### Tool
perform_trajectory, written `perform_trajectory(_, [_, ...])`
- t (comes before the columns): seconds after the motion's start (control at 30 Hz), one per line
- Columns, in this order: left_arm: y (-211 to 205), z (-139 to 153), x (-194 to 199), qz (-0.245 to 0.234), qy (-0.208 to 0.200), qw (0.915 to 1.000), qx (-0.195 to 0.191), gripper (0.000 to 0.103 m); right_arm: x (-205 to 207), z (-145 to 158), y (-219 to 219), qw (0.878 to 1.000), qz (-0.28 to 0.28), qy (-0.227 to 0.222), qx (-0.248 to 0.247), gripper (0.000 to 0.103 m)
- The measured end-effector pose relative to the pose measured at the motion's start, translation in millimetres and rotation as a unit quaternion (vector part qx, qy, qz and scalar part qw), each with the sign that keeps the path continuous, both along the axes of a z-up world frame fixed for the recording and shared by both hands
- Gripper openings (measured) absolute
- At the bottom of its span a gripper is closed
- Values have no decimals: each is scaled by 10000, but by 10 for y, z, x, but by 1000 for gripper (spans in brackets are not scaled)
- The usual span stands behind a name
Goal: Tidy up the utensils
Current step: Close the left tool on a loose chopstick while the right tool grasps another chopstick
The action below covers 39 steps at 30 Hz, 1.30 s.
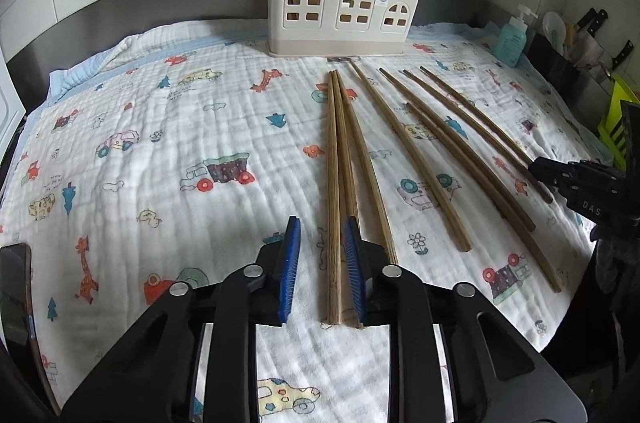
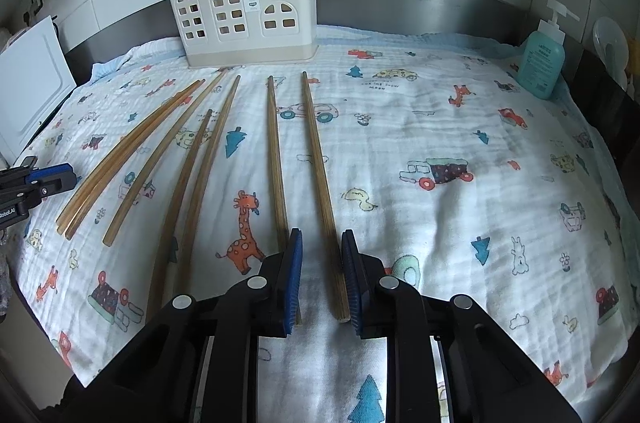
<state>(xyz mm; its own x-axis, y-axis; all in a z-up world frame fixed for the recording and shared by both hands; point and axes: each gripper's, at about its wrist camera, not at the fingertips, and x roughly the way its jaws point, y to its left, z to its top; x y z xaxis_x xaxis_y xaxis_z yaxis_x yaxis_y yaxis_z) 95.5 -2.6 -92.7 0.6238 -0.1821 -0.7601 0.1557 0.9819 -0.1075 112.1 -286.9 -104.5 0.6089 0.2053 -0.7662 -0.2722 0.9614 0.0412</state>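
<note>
Wooden chopsticks (image 2: pixel 276 159) lie loose on printed cloth (image 2: pixel 440 127), long axes toward holder (image 2: pixel 244 19) at rear. Right tool (image 2: pixel 320 279) apart, straddling butt of rightmost chopstick (image 2: pixel 320 175), axis in line with fingers. Left tool (image 1: pixel 320 271) apart over leftmost bundle (image 1: pixel 340 159). Each tool nearest its own end; closing should secure grasp.

Bare cloth (image 2: pixel 460 127) right of chopsticks (image 2: pixel 320 163); holder (image 2: pixel 244 19) blocks behind.
</note>
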Motion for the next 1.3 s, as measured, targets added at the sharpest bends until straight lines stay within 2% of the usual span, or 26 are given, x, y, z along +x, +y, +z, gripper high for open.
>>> perform_trajectory(0.13, [-28,-72,44,-19,77,10000,34,16,1,-2,-1,10000,6,-2,-19,18])
perform_trajectory(0.37, [-86,-124,102,-37,83,9998,172,16,5,-4,-2,10000,6,-2,-7,17])
perform_trajectory(0.67, [-72,-127,126,34,77,9999,114,15,25,-4,-18,10000,-33,-2,24,12])
perform_trajectory(0.97, [-77,-129,120,56,139,9999,-60,17,23,-15,-21,10000,-33,-46,39,12])
perform_trajectory(1.07, [-114,-138,110,2,73,10000,66,16,15,-18,-4,9999,-30,-103,-12,12])
perform_trajectory(1.17, [-121,-141,111,15,40,10000,74,15,9,-12,-7,9999,-67,-129,-20,8])
perform_trajectory(1.3, [-104,-134,121,106,41,9999,71,6,-21,28,8,9998,-46,-163,36,7])
